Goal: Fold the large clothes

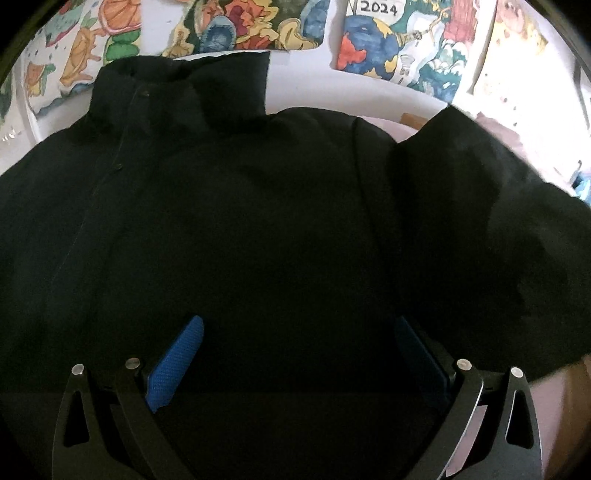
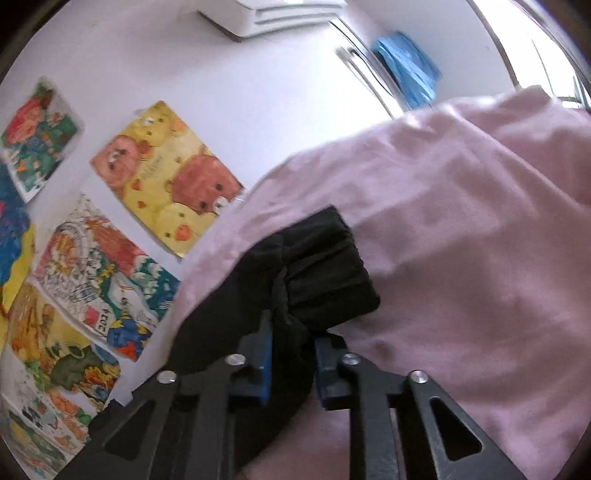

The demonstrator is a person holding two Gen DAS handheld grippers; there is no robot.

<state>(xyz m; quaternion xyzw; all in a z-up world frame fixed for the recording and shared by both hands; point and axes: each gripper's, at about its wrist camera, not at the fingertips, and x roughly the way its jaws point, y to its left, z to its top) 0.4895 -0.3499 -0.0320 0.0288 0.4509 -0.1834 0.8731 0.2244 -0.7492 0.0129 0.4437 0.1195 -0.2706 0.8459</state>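
A large black jacket [image 1: 236,206] lies spread front-up on a pink sheet, collar [image 1: 177,85] toward the wall. My left gripper [image 1: 299,332] hovers over the jacket's lower body, jaws wide apart, blue pads [image 1: 177,365] showing, nothing between them. One sleeve [image 1: 480,206] rises at the right of the left wrist view. My right gripper [image 2: 291,343] is shut on that black sleeve just behind its gathered cuff [image 2: 328,266], holding it up above the pink sheet [image 2: 461,240].
The white wall behind carries several colourful drawings [image 2: 166,173], also seen in the left wrist view [image 1: 391,40]. An air conditioner [image 2: 273,14] hangs high on the wall. A blue cloth [image 2: 406,70] hangs by the window.
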